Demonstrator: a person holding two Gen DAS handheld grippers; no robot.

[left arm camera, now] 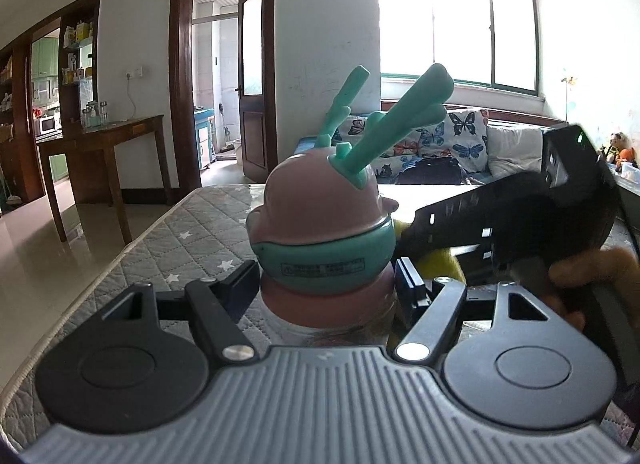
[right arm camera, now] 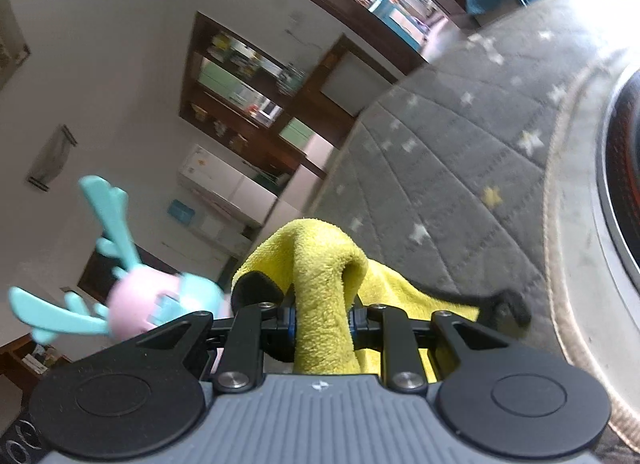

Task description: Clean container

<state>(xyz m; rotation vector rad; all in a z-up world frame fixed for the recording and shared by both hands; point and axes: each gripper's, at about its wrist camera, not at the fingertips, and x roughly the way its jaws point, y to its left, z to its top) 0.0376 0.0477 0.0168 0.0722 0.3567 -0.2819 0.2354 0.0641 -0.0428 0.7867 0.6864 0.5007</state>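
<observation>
While the left gripper [left arm camera: 326, 288] clamps the container [left arm camera: 320, 232] at its pink neck, one pad on either side, the pink lid with teal antlers rises upright above the jaws, over the quilted grey mattress [left arm camera: 192, 224]. Just right of the container, the right gripper [right arm camera: 322, 316] has its jaws pinched tight on a yellow cloth [right arm camera: 320, 276], which bunches up between them and drapes rightward.

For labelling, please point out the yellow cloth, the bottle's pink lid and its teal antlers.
yellow cloth [right arm camera: 320, 284]: right wrist view, on the fold pinched between the fingers.
pink lid [left arm camera: 316, 200]: left wrist view, on its dome.
teal antlers [left arm camera: 404, 112]: left wrist view, on the nearer antler's stem.
</observation>
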